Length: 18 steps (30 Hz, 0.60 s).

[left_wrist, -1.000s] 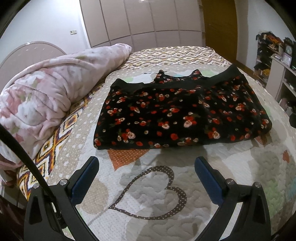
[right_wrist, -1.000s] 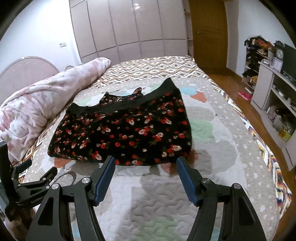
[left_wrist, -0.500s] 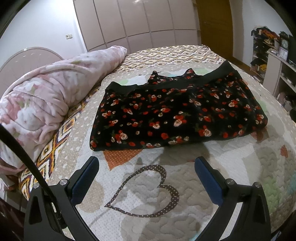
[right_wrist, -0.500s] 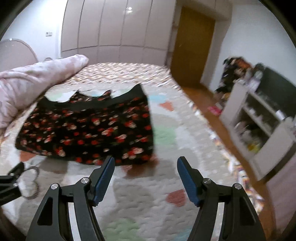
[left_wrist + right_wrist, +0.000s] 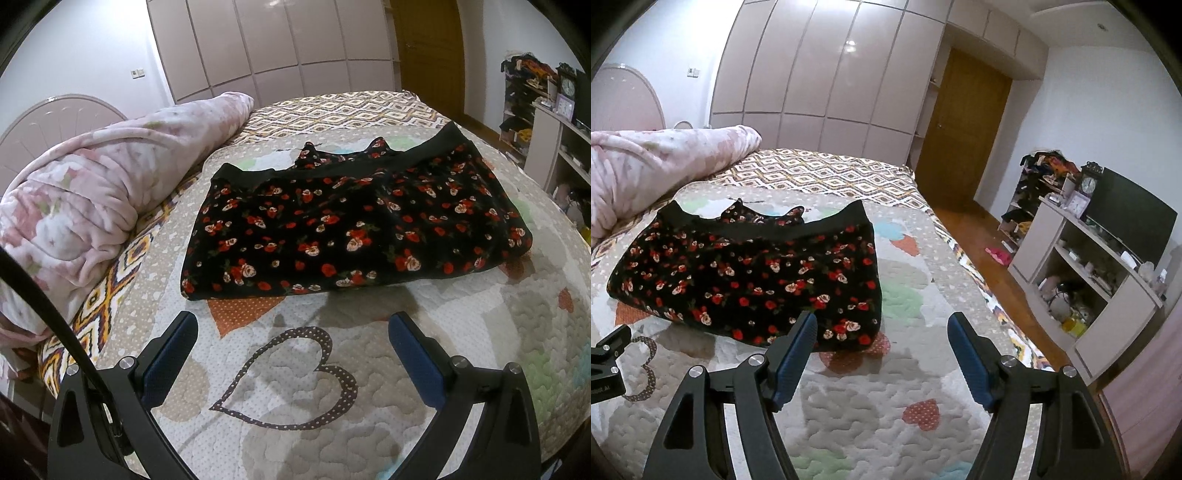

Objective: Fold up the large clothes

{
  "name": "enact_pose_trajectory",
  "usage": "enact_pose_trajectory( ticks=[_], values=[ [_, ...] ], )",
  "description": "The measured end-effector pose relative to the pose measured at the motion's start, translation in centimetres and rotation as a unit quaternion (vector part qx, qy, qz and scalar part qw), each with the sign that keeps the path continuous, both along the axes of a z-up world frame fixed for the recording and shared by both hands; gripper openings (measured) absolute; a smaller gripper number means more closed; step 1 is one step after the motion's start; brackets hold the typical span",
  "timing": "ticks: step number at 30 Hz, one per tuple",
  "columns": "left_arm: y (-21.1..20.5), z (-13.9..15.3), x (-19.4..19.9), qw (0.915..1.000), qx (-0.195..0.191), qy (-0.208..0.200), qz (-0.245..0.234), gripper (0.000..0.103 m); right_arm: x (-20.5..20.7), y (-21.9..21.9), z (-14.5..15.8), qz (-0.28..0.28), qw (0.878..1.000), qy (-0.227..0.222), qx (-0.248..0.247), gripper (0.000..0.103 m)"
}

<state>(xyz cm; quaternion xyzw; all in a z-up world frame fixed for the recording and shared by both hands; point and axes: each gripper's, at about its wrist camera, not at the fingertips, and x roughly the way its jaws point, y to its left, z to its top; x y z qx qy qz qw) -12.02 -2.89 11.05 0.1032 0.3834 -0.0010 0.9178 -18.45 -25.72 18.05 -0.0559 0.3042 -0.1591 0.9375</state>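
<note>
The folded floral garment (image 5: 354, 229) lies flat on the quilt (image 5: 369, 398), its near edge just beyond both grippers; a rolled pink blanket (image 5: 96, 206) lies along its left; the left gripper (image 5: 293, 336) hangs released over bare quilt; the right gripper (image 5: 881, 334), its jaws just widening with nothing between them, hovers at the garment's near right corner; the shelf unit (image 5: 1086, 280) holds clutter I cannot make out.

Dress (image 5: 750, 280): laid folded on the quilt (image 5: 871, 417).
Right gripper (image 5: 881, 334): jaws just opened wider, nothing held between.

Pink blanket (image 5: 92, 206) rolled beside quilt (image 5: 480, 350); clock (image 5: 1089, 182).
</note>
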Motion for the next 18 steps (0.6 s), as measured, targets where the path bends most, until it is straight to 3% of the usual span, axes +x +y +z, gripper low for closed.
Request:
enact_pose_trajectory(
  ticks=[4,8,9,11,13,18],
  values=[
    [0.3,0.1,0.1,1.0000,-0.005,-0.004,0.006,0.103,1.4,-0.3,-0.3,0.018,1.000,0.011,0.023,0.082],
    [1.5,0.2,1.3,0.9997,-0.015,-0.019,0.009,0.103,7.0,-1.2,-1.1,0.063,0.995,0.024,0.071,0.081],
    [1.9,0.2,1.8,0.9995,-0.016,-0.026,0.012,0.103,9.1,-1.6,-1.3,0.078,0.992,0.029,0.092,0.079],
    [3.0,0.1,3.5,0.9989,-0.012,-0.040,0.023,0.103,13.5,-2.2,-2.2,0.104,0.983,0.054,0.140,0.050],
    [4.1,-0.3,5.3,0.9988,-0.008,-0.035,0.033,0.103,18.2,-2.7,-3.9,0.107,0.977,0.088,0.161,0.040],
    [8.4,-1.1,9.1,0.9971,-0.021,-0.029,0.066,0.103,25.8,-3.3,-10.3,0.067,0.970,0.187,0.141,0.037]
  ],
)
